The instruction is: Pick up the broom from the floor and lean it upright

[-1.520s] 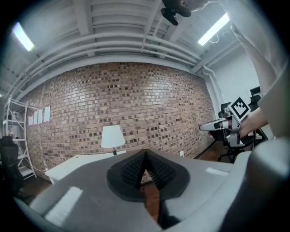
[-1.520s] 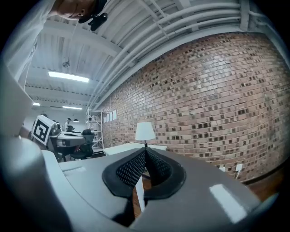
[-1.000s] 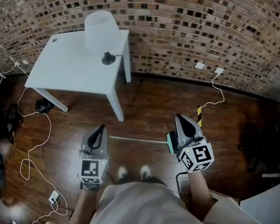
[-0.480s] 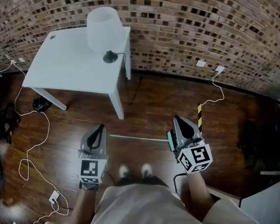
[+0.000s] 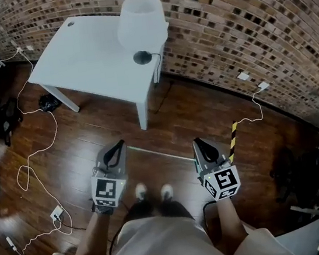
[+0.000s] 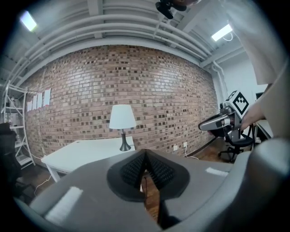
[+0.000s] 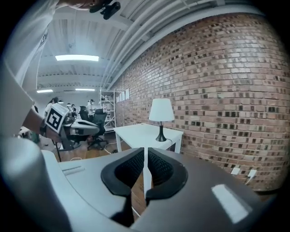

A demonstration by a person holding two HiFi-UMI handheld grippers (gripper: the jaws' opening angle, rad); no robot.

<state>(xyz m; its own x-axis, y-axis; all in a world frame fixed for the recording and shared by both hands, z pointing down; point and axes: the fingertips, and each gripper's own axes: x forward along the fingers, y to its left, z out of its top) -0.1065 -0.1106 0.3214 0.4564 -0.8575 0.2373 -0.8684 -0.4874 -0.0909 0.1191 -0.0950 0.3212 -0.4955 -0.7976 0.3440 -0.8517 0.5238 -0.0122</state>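
Head view: the broom (image 5: 160, 154) lay flat on the floor (image 5: 165, 123) at your 12 o'clock. Its thin pale handle ran from about 10 o'clock, by the left gripper (image 5: 117, 146), to 4 o'clock, by the right gripper (image 5: 199, 143). Both grippers hung above it, and neither touched it as far as I could see. So you were on the reach step, with nothing picked up yet. Next move, I'd say: go lower, tip a gripper down at the handle and open wide enough to straddle it. The broom's head end was tucked behind the right gripper, so I couldn't make it out. A yellow-and-black striped thing (image 5: 232, 138) sat at 2 o'clock, the table (image 5: 86, 63) at 11.

Left gripper view: the jaws were pressed together at the tips with nothing in them. It looked out level at the lamp (image 6: 122, 118) and the brick wall (image 6: 149, 90), no broom in sight.

Right gripper view: the jaws had just been opening, only a thin slit so far. Nothing was between them, just a table leg (image 7: 146, 167) showing through. The gripper body cut off the floor below, so no broom here either.
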